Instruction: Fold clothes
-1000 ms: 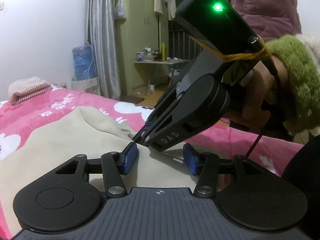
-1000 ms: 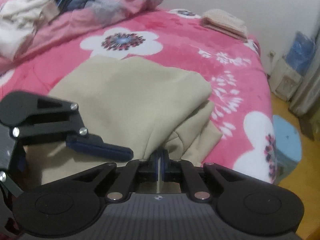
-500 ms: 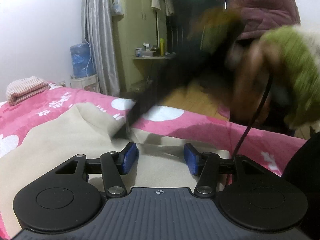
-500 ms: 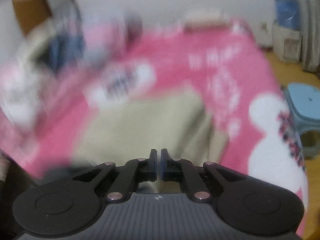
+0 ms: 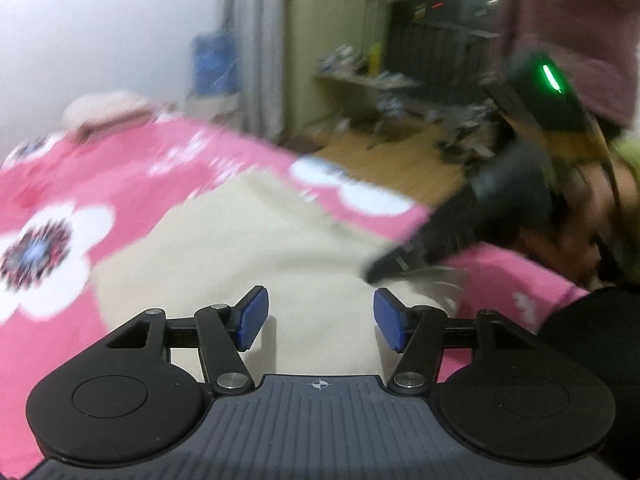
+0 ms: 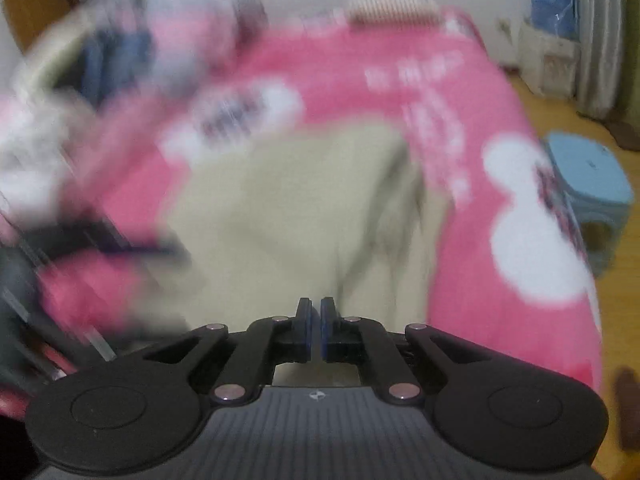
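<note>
- Left wrist view: the left gripper (image 5: 320, 322) is seen w/ its blue pads spread and opening; nothing is pinched, only cloth lies below the gap.
- The beige, soft fabric garment (image 5: 280, 248) is laid flat on the pink fleece bedspread w/ white flowers (image 5: 60, 240), presumably so a fold can be made on a broad, even surface.
- The right gripper (image 5: 374, 274) is seen at the garment's right edge, tips low and close to the cloth; contact can't be told, pic too blurred.
- Its black body w/ a green light is held by a hand (image 5: 568, 248) in a green fuzzy sleeve.
- Judged: both grippers are kept at the near edge so the next fold can be started from there.
- Behind: a blue water bottle (image 5: 214, 60), grey curtain (image 5: 260, 40), cluttered shelf & wooden floor, all well apart from the work, so no hindrance.

- Right wrist view: the right gripper (image 6: 316, 330) is seen w/ pads pressed together, a thin slit left; nothing is seen between them.
- The garment (image 6: 288, 208) is seen partly folded, a doubled layer bunched along its right side, near the bed's edge.
- The left gripper (image 6: 132, 246) is made out as a dark blur at left, over the garment's left edge.
- A pile of mixed clothes (image 6: 100, 52) at the far left and a folded striped item (image 6: 390, 10) at the far end are kept clear of the garment.
- A light-blue plastic stool (image 6: 592, 176) is stood on the floor beside the bed; not in the way.
- Judged: the bunched right side may need smoothing before a tidy fold is possible.
</note>
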Available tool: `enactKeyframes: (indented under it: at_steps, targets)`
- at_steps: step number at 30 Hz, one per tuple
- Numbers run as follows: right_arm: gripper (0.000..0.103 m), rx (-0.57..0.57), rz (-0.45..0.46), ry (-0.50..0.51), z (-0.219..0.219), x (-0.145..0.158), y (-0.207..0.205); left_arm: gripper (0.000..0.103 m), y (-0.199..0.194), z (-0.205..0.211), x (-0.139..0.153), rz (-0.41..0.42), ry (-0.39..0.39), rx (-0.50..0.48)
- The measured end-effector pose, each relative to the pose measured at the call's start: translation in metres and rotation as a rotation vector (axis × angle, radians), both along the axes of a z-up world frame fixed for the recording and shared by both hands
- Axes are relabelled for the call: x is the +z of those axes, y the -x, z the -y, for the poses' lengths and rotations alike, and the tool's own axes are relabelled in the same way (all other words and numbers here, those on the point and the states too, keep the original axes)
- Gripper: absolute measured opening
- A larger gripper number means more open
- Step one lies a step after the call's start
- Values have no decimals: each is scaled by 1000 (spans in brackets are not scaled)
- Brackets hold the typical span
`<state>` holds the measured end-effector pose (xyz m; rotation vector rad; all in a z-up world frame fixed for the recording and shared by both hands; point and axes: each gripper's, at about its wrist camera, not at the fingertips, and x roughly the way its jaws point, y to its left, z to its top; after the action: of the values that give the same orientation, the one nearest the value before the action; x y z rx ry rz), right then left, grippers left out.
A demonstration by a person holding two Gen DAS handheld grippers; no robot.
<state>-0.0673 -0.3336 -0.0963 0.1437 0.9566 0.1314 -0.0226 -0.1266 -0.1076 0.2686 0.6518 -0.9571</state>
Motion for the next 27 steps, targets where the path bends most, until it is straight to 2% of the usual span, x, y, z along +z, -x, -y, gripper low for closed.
enactKeyframes:
  at_steps: [1,4,5,7,11,12,15,17,18,22,24,25,27]
  targets:
    - [3,-15,8,-5,0,-2,0,57,-3,0,-3,-15,-11,18]
    - [4,-49,-11,26,-4,14,-2,57,-7,-13,3,-25,31,45]
    - [4,-44,-6,69,-9,23,-2,57,-8,-19,7,-28,51,56]
    - [4,-43,31,90,-15,38,-3,58,-12,-31,13,-31,68,87]
    - [4,-90,163,141,-31,58,-26,58,-38,-34,21,-46,77,206]
    - [4,-105,183,146,-31,56,-33,58,-46,-35,20,-62,78,238]
    - [3,-159,139,155,-26,20,-55,57,-59,-34,2,-105,78,290]
    - [2,-196,106,162,-23,-6,-69,58,-56,-30,-5,-57,72,274]
    - [2,-211,111,146,-19,-9,-71,58,-53,-29,-5,-33,61,266]
    - [4,-232,104,145,-24,15,-80,59,-53,-34,-5,-41,74,268]
    - [4,-229,154,158,-25,26,-85,59,-55,-37,-5,-62,94,277]
    - [4,-242,166,161,-24,26,-91,59,-54,-38,-4,-65,96,279]
    - [3,-283,117,177,-13,8,-106,59,-54,-38,-5,-63,96,275]
